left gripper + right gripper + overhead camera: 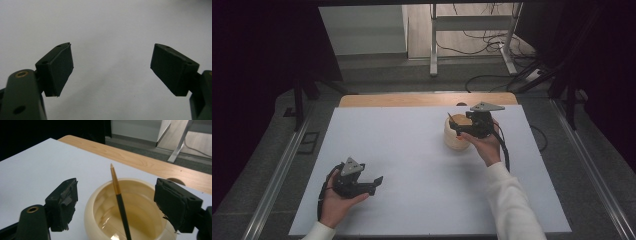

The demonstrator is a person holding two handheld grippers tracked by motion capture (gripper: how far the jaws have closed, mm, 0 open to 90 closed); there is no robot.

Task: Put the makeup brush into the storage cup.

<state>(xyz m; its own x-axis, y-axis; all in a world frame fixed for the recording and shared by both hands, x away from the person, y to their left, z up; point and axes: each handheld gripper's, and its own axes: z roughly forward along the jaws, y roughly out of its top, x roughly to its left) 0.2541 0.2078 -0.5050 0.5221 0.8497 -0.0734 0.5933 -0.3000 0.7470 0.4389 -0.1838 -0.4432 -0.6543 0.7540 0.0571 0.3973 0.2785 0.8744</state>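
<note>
1. A cream pot (456,134) stands on the far right part of the white worktop (412,165). A slim stick, black with a golden upper part and a pointed tip (117,187), leans inside it. It looks like a pen or brush, but I cannot tell which.
2. The right tongs (457,127) hover at the pot's mouth with jaws spread, one on either side of the stick and touching neither it nor the rim, as the right gripper view shows. Judgement: this straddling pose lines the jaws up to close on the shaft.
3. The stick rests tilted against the pot's inner wall, so its upper part stands clear of the rim and is free to be gripped.
4. The left tongs (374,182) sit low over the near left of the worktop, well apart from the pot, jaws spread and holding nothing. Judgement: parked out of the way.
</note>
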